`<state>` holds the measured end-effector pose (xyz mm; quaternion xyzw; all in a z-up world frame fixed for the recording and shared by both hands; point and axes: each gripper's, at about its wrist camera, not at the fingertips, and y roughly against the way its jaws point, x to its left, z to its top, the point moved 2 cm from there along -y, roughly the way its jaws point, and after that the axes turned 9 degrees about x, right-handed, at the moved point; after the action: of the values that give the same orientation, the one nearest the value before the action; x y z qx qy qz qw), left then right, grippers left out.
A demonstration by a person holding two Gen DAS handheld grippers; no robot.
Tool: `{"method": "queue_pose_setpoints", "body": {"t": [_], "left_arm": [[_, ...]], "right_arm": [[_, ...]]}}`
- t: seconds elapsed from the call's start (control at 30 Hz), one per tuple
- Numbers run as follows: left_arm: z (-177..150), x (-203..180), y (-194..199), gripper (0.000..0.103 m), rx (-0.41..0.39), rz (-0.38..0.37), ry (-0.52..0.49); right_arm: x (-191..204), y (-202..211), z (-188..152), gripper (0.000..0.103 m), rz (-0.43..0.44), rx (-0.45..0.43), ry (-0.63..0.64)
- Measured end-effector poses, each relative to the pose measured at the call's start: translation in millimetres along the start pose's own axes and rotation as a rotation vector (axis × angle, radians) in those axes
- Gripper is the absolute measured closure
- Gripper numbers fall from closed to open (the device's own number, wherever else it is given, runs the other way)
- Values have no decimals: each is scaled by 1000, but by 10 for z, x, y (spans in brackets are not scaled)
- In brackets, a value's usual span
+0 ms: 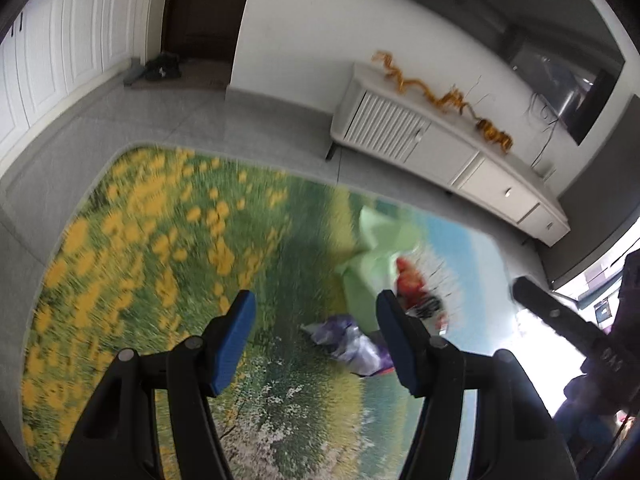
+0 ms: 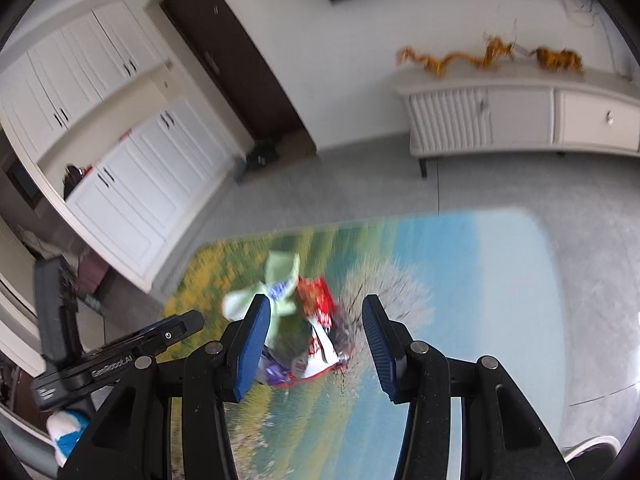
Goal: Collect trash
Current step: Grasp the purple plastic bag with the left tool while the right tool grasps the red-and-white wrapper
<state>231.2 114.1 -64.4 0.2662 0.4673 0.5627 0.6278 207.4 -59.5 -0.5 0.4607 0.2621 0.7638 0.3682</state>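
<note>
Flower-meadow rug (image 1: 152, 240) on grey floor tiles, and there's your trash: green paper (image 2: 280, 276), red wrapper (image 2: 318, 296) and purple wrapper (image 1: 352, 344) bunched mid-rug. Left gripper (image 1: 316, 340) and right gripper (image 2: 314, 344) both above it, jaws apart, holding nothing.

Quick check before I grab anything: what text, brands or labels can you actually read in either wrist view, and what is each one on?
"GenRobot.AI": on the black body of the left gripper, seen in the right wrist view.
Letters on the right gripper in the left wrist view: blurred, unreadable.
Print on the red and white wrapper and purple wrapper: blurred, unreadable.
</note>
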Motion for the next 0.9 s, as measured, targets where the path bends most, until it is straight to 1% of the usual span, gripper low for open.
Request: {"method": "queue_pose_setpoints", "body": {"t": [0.07, 0.2, 0.27, 0.37, 0.4, 0.43, 0.47, 0.5, 0.53, 0.6, 0.7, 0.9], "left_arm": [[-10, 34, -117, 43, 17, -2, 12], [-37, 27, -294, 43, 42, 1, 13], [-57, 0, -352, 43, 49, 3, 5], [-82, -34, -440, 43, 61, 6, -8], [-104, -52, -472, 44, 63, 7, -12], [-116, -58, -487, 45, 65, 6, -14], [-137, -70, -500, 46, 63, 0, -15], [-145, -82, -505, 51, 63, -4, -18], [-162, -104, -507, 57, 60, -3, -25], [-200, -154, -512, 61, 58, 4, -46], [-277, -205, -494, 61, 54, 12, -68], [-426, -154, -398, 64, 39, -1, -46]], "right_arm": [[3, -246, -28, 58, -2, 43, 7], [-28, -518, -101, 58, -6, 93, 13], [-47, -566, -152, 59, -11, 103, 17], [-112, -593, -233, 66, -16, 120, 13], [-127, -625, -259, 71, -20, 125, 11], [-151, -628, -273, 75, -22, 130, 9], [-174, -629, -289, 78, -21, 133, 7], [-198, -617, -310, 82, -18, 131, 5], [-210, -589, -330, 83, -18, 127, 5], [-222, -531, -363, 84, -24, 122, 7], [-256, -447, -431, 85, -23, 115, 2], [-419, -221, -557, 85, 8, 78, -69]]}}
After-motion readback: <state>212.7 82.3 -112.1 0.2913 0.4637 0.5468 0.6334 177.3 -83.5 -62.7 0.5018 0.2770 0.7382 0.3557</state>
